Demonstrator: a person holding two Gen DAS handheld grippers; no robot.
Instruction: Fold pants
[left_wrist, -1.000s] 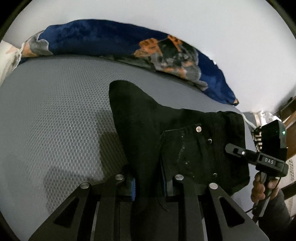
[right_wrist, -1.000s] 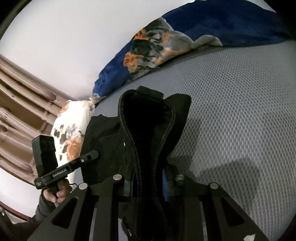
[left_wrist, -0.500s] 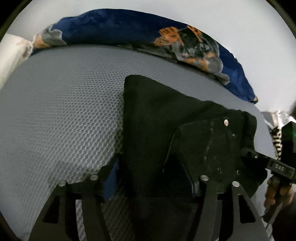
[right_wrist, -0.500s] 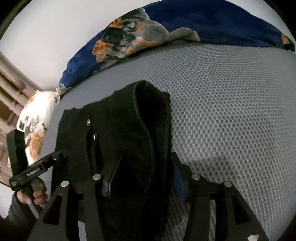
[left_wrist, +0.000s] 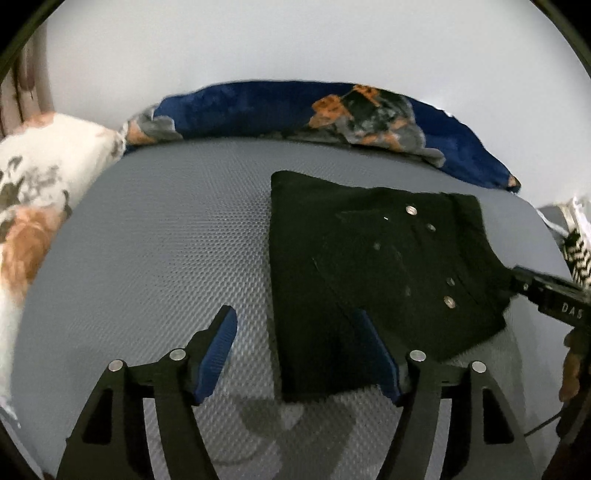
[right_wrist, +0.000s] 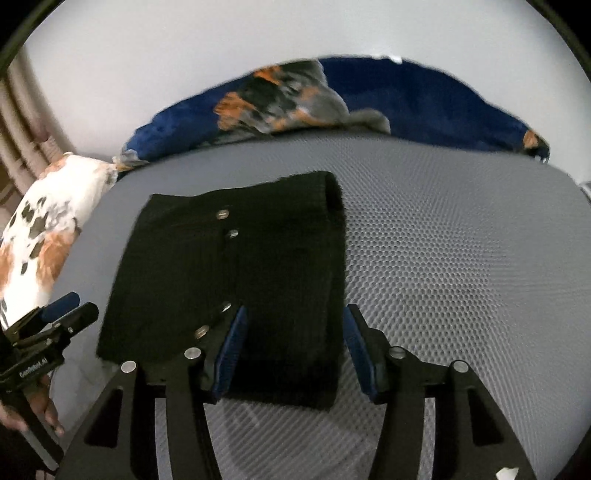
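Note:
The black pants lie folded into a compact rectangle on the grey mesh mattress, silver buttons facing up. They also show in the right wrist view. My left gripper is open and empty, held just above the near edge of the pants, its right finger over the cloth. My right gripper is open and empty, its fingers on either side of the folded leg's near end. The other gripper shows at the edge of each view.
A blue, orange and grey blanket runs along the far edge of the mattress by a white wall. A white patterned pillow lies at the left; it also shows in the right wrist view.
Both grippers were shut on the pants a second ago. They have opened, let the cloth drop flat onto the mattress and pulled back a little.

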